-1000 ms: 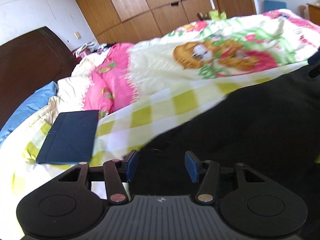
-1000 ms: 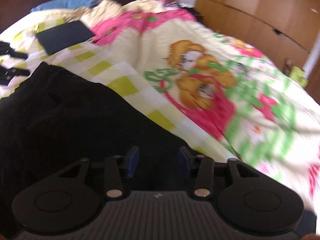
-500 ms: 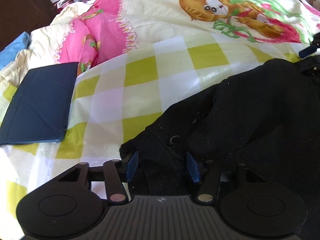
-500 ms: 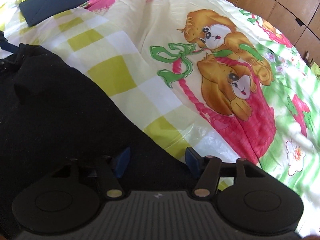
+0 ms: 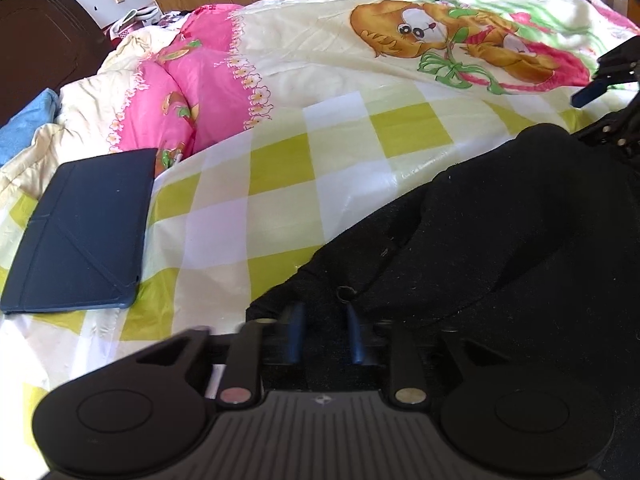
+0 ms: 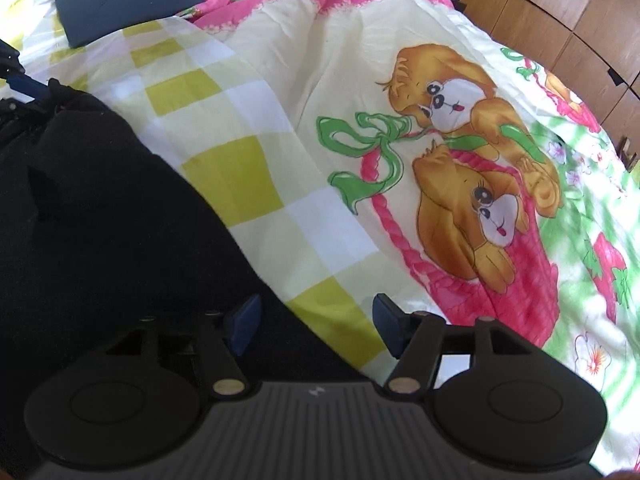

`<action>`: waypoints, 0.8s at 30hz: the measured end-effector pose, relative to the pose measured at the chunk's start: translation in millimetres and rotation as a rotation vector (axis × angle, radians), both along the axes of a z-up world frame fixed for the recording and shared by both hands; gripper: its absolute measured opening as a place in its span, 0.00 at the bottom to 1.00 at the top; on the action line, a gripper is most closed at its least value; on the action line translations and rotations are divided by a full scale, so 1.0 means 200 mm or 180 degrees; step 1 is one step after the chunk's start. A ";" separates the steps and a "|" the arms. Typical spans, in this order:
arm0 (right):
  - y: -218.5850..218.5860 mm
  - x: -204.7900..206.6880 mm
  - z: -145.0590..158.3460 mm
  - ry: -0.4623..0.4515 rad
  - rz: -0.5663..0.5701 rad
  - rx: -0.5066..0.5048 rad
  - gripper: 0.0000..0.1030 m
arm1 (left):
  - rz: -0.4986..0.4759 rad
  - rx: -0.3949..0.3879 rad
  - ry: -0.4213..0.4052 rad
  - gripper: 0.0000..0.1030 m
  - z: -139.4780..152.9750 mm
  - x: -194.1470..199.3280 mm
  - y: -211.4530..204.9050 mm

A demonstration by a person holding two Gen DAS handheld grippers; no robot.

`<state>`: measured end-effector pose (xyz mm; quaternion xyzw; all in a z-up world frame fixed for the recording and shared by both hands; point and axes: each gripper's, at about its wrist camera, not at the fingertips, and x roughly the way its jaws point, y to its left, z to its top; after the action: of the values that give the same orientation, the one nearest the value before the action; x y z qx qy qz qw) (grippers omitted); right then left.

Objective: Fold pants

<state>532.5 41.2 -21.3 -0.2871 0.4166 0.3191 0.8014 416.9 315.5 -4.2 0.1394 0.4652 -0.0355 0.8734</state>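
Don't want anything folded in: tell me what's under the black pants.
The black pants lie on the yellow-checked bedsheet. Anything beneath the fabric is hidden.

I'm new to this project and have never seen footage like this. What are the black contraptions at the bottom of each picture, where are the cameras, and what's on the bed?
Each picture comes from a camera on a hand-held gripper, looking along its two blue-tipped fingers. A person holds one in each hand; there is no robot.

The left gripper has just been closing, its pads astride a corner of the black fabric pants; whether they already pinch it is unclear. The right gripper has just been opening, and stands open over the pants' edge.

The pants lie on a cartoon-puppy and yellow-checked bedspread. A dark blue folding tablet case lies farther off.
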 end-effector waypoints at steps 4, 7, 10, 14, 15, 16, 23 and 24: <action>-0.09 0.04 0.04 0.0408 -0.0016 0.0326 0.62 | -0.0018 -0.0189 -0.0055 0.59 0.03 -0.02 0.04; -0.14 0.07 -0.01 0.0620 -0.0074 0.0476 0.64 | 0.0004 -0.0414 -0.0047 0.72 0.01 -0.03 0.07; -0.12 0.04 -0.06 0.0450 -0.0179 0.0527 0.62 | 0.0063 -0.0338 0.0035 0.77 -0.11 -0.01 0.04; -0.08 -0.03 -0.01 0.0388 -0.0172 0.0555 0.13 | 0.0198 -0.0411 -0.0091 0.50 -0.10 -0.04 0.04; -0.06 -0.05 0.00 0.0322 -0.0205 0.0489 0.07 | 0.0204 -0.0438 -0.0087 0.31 -0.08 -0.04 0.05; -0.05 -0.07 0.02 0.0261 -0.0218 0.0445 0.04 | 0.0230 -0.0452 -0.0070 0.29 -0.07 -0.04 0.05; -0.27 -0.45 0.42 0.0004 -0.0141 0.0944 0.03 | 0.0025 -0.0213 -0.0243 0.24 0.08 -0.21 -0.07; -0.32 -0.56 0.49 -0.0024 -0.0101 0.1021 0.03 | 0.0025 -0.0307 -0.0317 0.24 0.13 -0.27 -0.06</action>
<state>421.4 -21.9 77.5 -0.1500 0.3619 0.3677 0.8434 363.2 304.0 21.0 0.0969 0.4195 -0.0474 0.9013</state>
